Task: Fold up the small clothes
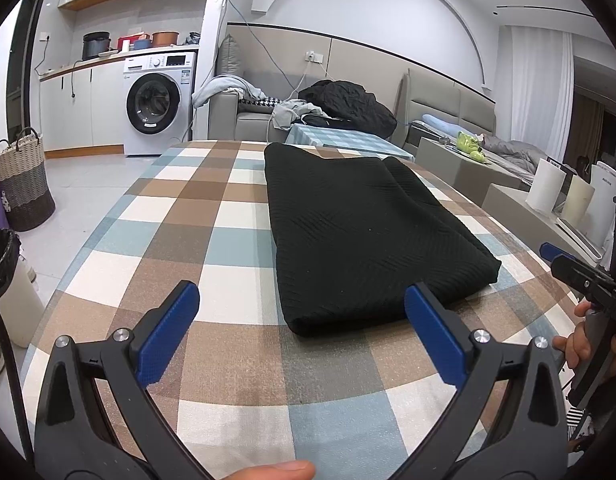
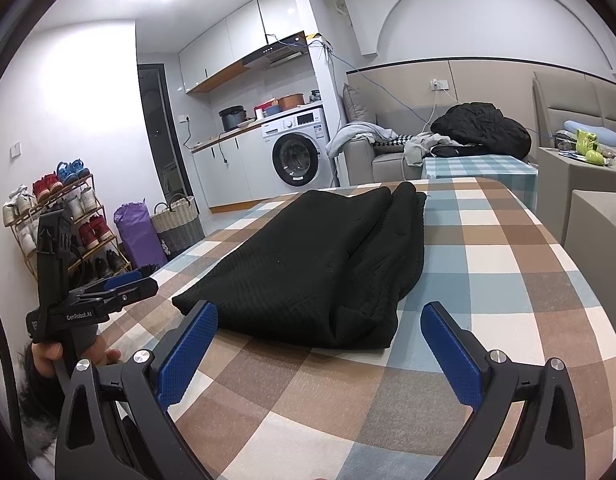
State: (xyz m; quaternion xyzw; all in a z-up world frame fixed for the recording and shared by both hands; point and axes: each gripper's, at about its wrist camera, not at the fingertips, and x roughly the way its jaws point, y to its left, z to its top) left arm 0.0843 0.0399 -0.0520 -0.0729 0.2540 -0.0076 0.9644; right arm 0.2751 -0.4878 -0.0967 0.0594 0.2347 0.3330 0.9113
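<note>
On checked tablecloth [image 1: 180,216]: folded black garment [image 1: 348,224]; both tongs spread, empty.

Black knit garment [image 1: 356,232] lies folded flat on tablecloth [image 1: 196,216].

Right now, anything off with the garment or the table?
Nothing stands out. The black garment lies folded into a long strip, flat on the checked tablecloth. The left gripper and right gripper are open, holding nothing.
</note>
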